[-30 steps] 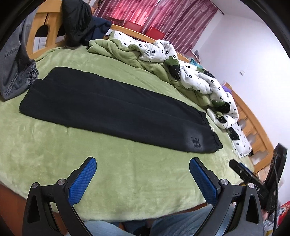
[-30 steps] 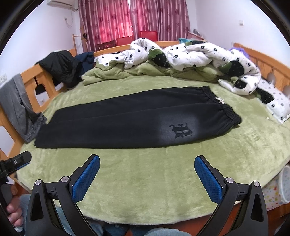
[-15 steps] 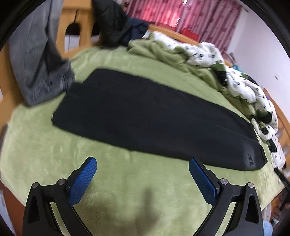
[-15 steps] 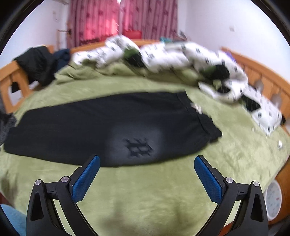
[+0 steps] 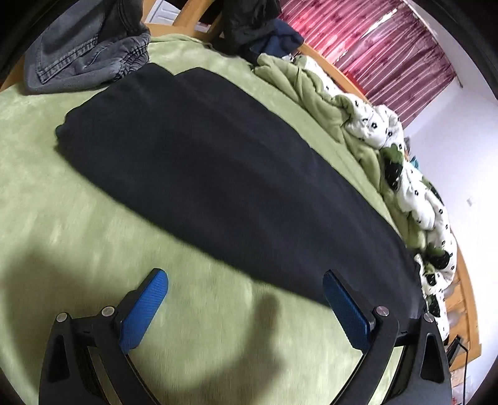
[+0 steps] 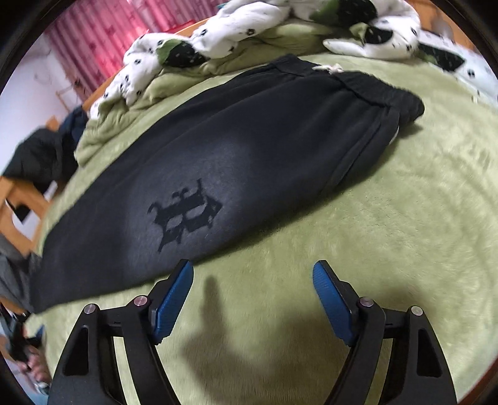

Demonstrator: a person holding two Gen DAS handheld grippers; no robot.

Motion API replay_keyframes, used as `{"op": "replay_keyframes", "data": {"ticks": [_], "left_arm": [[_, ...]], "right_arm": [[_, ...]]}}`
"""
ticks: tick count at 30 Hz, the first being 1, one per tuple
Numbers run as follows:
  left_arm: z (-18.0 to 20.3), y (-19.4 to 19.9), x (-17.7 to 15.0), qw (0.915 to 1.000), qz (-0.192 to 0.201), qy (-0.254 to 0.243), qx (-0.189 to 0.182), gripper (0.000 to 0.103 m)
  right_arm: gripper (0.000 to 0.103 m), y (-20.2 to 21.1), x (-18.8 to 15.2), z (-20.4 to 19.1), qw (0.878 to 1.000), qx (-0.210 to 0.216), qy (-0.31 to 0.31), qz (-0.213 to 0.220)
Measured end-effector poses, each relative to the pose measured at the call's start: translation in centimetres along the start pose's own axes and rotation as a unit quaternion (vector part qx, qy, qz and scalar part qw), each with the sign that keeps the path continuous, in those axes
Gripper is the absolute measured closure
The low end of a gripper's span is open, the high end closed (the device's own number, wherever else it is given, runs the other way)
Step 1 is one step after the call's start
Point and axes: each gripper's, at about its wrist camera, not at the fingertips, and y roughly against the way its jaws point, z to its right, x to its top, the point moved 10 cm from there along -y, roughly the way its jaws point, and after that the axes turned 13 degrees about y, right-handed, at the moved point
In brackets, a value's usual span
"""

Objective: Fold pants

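Observation:
Black pants (image 5: 218, 174) lie flat on a green blanket (image 5: 93, 236), legs folded together lengthwise. In the right wrist view the pants (image 6: 218, 162) show a dark logo (image 6: 183, 215) and the elastic waistband (image 6: 373, 90) at the far right. My left gripper (image 5: 246, 280) is open and empty, low over the blanket, its right finger at the pants' near edge. My right gripper (image 6: 252, 274) is open and empty, just short of the pants' near edge below the logo.
A grey denim garment (image 5: 87, 50) lies by the leg ends. A crumpled white and green duvet (image 5: 404, 174) runs along the far side, also in the right wrist view (image 6: 280, 28). Dark clothes (image 5: 249, 28) hang on the wooden bed frame.
Both grippers have moved forward and down toward the pants: the left toward the leg end, the right toward the logo and waist. The right jaws are somewhat narrower than before.

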Motion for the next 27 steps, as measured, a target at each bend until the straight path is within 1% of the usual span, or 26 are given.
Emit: {"op": "replay_keyframes", "data": {"ticks": [2,3,5,6,7,8,9,10,11,13,14,16,19,20,22,25,27], "left_arm": [[0.0,-0.7,0.8,0.9999,0.008,0.009,-0.001,0.004],[0.0,-0.9,1.2,0.9998,0.012,0.013,-0.001,0.007],[-0.2,-1.5,2.0,0.9996,0.021,0.018,0.009,0.017],[-0.4,-1.7,2.3,0.9994,0.022,0.02,0.017,0.025],[-0.5,-2.1,2.6,0.9991,0.02,0.022,0.028,0.034],[-0.8,-2.3,3.0,0.9983,0.019,0.022,0.051,0.041],[-0.8,-2.4,3.2,0.9976,0.02,0.019,0.063,0.062],[-0.8,-2.3,3.5,0.9972,0.02,0.017,0.07,0.086],[-0.9,-2.3,3.8,0.9966,0.01,0.014,0.08,0.091],[-0.4,-1.7,4.2,0.9972,0.007,0.014,0.073,0.092],[0.5,-0.7,4.5,0.998,0.016,0.011,0.06,0.092],[1.7,0.5,5.2,0.9985,0.027,-0.003,0.047,0.092],[4.4,1.7,7.1,0.9981,0.05,-0.023,0.028,0.092],[5.5,1.7,8.3,0.9978,0.057,-0.027,0.021,0.092],[6.9,1.1,9.9,0.9971,0.066,-0.035,0.015,0.092],[9.1,-1.6,12.8,0.9939,0.087,-0.06,0.032,0.092],[10.4,-3.3,14.4,0.9909,0.103,-0.076,0.042,0.092]], "right_arm": [[0.024,-0.6,0.9,0.0,1.0,0.009,-0.008,0.008],[0.024,-1.0,1.3,0.1,1.0,0.014,-0.015,0.011],[0.024,-1.7,2.1,0.3,0.999,0.02,-0.026,0.015],[0.024,-2.1,2.7,0.3,0.999,0.023,-0.031,0.02],[0.028,-2.4,3.2,0.4,0.999,0.02,-0.033,0.023],[0.044,-2.7,3.7,0.5,0.999,0.013,-0.031,0.023],[0.056,-3.2,4.1,0.7,1.0,-0.001,-0.027,0.015],[0.074,-3.4,4.5,0.6,1.0,-0.007,-0.024,0.009],[0.079,-3.4,4.8,0.5,1.0,-0.006,-0.023,0.009],[0.084,-2.3,6.0,0.2,0.999,-0.003,-0.024,0.028],[0.085,-1.5,6.6,-0.1,0.999,-0.002,-0.017,0.036],[0.085,0.1,8.6,-1.1,0.998,0.005,0.005,0.056],[0.085,1.1,11.9,-2.3,0.997,0.015,0.029,0.07],[0.085,1.3,13.1,-2.6,0.996,0.02,0.034,0.076],[0.086,1.1,15.6,-3.2,0.995,0.029,0.042,0.084],[0.086,-0.2,19.0,-4.0,0.993,0.033,0.055,0.094],[0.086,-1.9,21.6,-4.8,0.992,0.028,0.069,0.099]]}}
